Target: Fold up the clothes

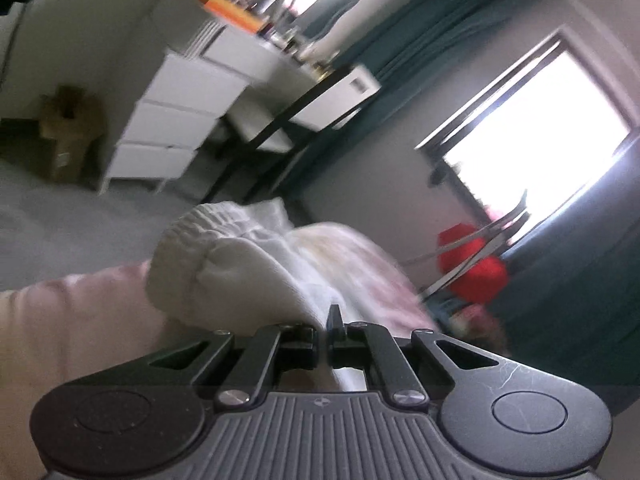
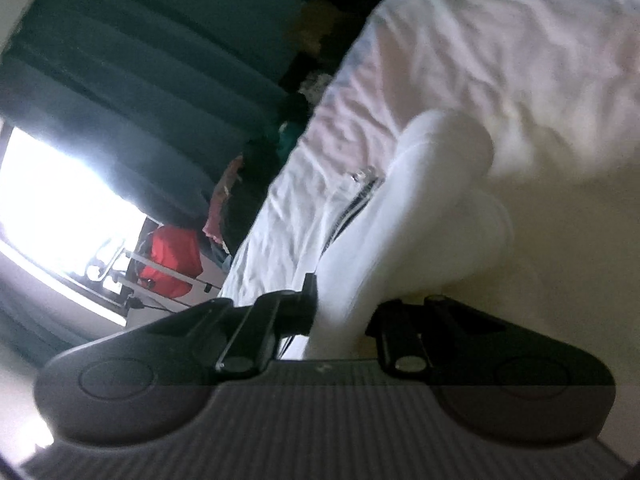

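**Both tools clamped on a white garment above the bed**

The left tool (image 1: 325,330) is closed tight on a fold of the white garment (image 1: 240,268), whose gathered waistband bunches just beyond its tip. The right tool (image 2: 340,312) pinches another part of the same garment (image 2: 432,184), a zipper (image 2: 360,196) showing beside the cloth. Beneath the garment lies the bed (image 1: 72,320) with its pale pink cover. Beyond the bed stand a white drawer unit (image 1: 176,120), teal curtains (image 2: 140,60) and a red bag (image 1: 472,268).

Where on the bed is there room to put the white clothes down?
The wrinkled pink sheet beyond the white garment looks bare. It is crowded beside the bed, by the red bag and window.
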{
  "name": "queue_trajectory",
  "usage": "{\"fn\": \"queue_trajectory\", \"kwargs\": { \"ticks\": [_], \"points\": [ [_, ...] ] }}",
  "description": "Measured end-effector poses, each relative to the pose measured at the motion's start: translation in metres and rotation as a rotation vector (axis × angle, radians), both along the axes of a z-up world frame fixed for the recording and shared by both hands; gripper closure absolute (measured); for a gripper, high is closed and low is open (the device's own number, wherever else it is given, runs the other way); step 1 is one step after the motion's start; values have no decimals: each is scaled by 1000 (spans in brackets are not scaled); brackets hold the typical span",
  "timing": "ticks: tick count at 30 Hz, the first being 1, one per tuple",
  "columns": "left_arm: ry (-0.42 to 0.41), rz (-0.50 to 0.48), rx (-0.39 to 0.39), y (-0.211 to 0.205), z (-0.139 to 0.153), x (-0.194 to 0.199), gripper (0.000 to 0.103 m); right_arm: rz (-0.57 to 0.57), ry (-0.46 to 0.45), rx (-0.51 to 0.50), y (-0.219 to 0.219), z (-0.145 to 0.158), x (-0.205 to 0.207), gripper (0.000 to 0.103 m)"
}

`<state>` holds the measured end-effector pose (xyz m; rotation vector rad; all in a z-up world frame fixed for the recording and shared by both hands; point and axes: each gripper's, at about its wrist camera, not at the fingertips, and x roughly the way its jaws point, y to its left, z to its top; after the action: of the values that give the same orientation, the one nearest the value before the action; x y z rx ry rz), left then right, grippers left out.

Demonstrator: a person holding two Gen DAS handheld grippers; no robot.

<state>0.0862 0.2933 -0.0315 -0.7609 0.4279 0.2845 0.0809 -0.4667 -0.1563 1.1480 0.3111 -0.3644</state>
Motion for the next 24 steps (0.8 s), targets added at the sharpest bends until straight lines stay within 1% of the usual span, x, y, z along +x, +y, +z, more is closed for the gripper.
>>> {"fn": "queue_trajectory", "kwargs": {
  "ticks": [2,4,5,6,7,8,10,12,13,14,15,16,18,21,22,24],
  "points": [
    [67,-12,111,-12,-1,3,97,5,12,73,-1,-14,-8,87],
    [130,-23,220,-24,-1,6,93,8,52,137,-7,-28,-10,86],
    [151,-27,260,-30,-2,8,92,12,61,167,-11,-35,-10,85],
    [170,-30,284,-36,-2,10,91,16,62,195,-17,-41,-11,84],
    [188,-32,299,-40,-3,11,90,14,68,206,-19,-45,-12,80],
    [202,-33,299,-42,-4,13,87,3,68,193,-19,-44,-14,78],
    [226,-45,302,-45,-4,15,67,-14,52,161,-20,-40,-16,78],
    [243,-51,320,-49,-3,14,55,-4,24,162,-19,-39,-14,67],
    [251,-54,327,-51,-3,13,53,1,9,168,-19,-41,-14,53],
    [258,-57,330,-53,-2,11,49,4,-8,174,-18,-42,-13,44],
    [266,-55,331,-55,0,9,39,6,-25,180,-17,-43,-11,41],
    [271,-55,332,-57,1,7,33,7,-34,180,-16,-44,-8,39],
    [273,-61,338,-62,5,4,29,10,-37,165,-15,-46,-3,39],
    [275,-84,377,-79,8,-6,28,13,-52,147,-26,-49,-3,39],
    [263,-100,384,-86,9,-11,27,10,-54,146,-28,-52,-2,39],
    [226,-133,375,-97,10,-19,26,13,-52,128,-30,-54,0,39]
  ]
}}
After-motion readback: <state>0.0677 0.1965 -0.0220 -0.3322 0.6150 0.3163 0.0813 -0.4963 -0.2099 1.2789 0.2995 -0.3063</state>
